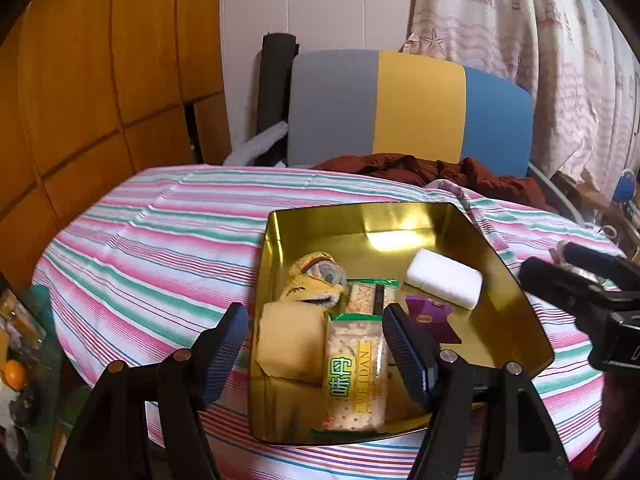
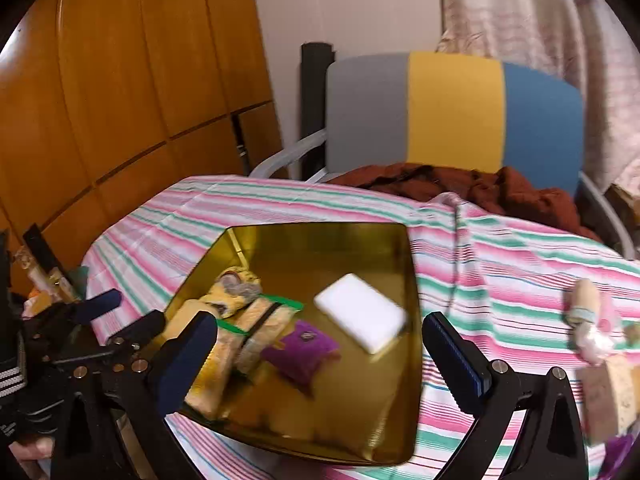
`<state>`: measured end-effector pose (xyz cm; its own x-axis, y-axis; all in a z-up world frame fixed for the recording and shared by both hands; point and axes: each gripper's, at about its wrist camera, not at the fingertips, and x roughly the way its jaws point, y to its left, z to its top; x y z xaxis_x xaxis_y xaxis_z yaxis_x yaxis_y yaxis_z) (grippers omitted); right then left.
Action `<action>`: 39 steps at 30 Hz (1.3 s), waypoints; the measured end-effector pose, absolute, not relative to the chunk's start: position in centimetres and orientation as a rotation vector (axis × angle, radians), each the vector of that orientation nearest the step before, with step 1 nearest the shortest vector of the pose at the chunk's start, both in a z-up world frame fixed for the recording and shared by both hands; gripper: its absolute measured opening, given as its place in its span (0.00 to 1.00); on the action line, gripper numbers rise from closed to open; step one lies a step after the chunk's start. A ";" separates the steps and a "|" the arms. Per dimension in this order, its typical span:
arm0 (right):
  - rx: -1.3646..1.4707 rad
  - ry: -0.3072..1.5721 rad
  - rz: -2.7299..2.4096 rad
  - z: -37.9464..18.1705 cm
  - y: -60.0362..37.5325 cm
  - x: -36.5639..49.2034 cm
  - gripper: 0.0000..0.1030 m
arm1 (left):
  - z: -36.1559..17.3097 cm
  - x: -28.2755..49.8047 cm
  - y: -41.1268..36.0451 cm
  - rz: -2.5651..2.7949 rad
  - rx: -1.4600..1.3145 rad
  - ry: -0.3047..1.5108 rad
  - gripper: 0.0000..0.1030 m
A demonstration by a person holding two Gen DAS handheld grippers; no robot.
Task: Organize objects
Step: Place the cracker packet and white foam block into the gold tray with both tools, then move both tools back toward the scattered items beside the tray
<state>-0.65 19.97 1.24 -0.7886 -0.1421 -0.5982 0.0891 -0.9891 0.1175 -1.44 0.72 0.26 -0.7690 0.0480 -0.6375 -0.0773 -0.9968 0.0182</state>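
Observation:
A gold tin tray (image 1: 516,312) (image 2: 304,248) sits on the striped tablecloth. Inside lie a yellow plush toy (image 1: 314,276) (image 2: 236,288), a yellow cake (image 1: 290,344), two cracker packs (image 1: 356,376) (image 2: 260,332), a purple pouch (image 1: 430,316) (image 2: 300,350) and a white sponge block (image 1: 444,283) (image 2: 360,318). My left gripper (image 1: 316,354) hovers open over the tray's near end, nothing between its fingers. My right gripper (image 2: 320,364) stands open above the tray's near right part, also empty. It shows at the right edge (image 1: 580,284) of the left wrist view.
Several small items (image 2: 592,320) lie blurred on the cloth to the tray's right. A dark red garment (image 1: 440,172) lies at the table's far edge before a grey, yellow and blue chair back (image 1: 416,108). Wooden panels stand left, clutter (image 1: 16,344) beside the table.

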 end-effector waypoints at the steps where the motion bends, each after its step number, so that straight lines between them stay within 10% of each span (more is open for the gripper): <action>1: 0.963 -0.125 -2.874 1.2 20.1 -0.4 1.00 | 0.3 -1.3 0.8 2.896 -1.037 0.076 0.69; 22: 1.056 -0.215 -3.039 -0.1 25.5 2.3 1.00 | 0.3 -0.7 2.8 2.825 -1.032 0.148 0.69; 39: 1.338 -0.715 -3.216 -0.8 43.2 4.8 1.00 | 0.3 -1.2 5.0 2.659 -1.033 0.091 0.69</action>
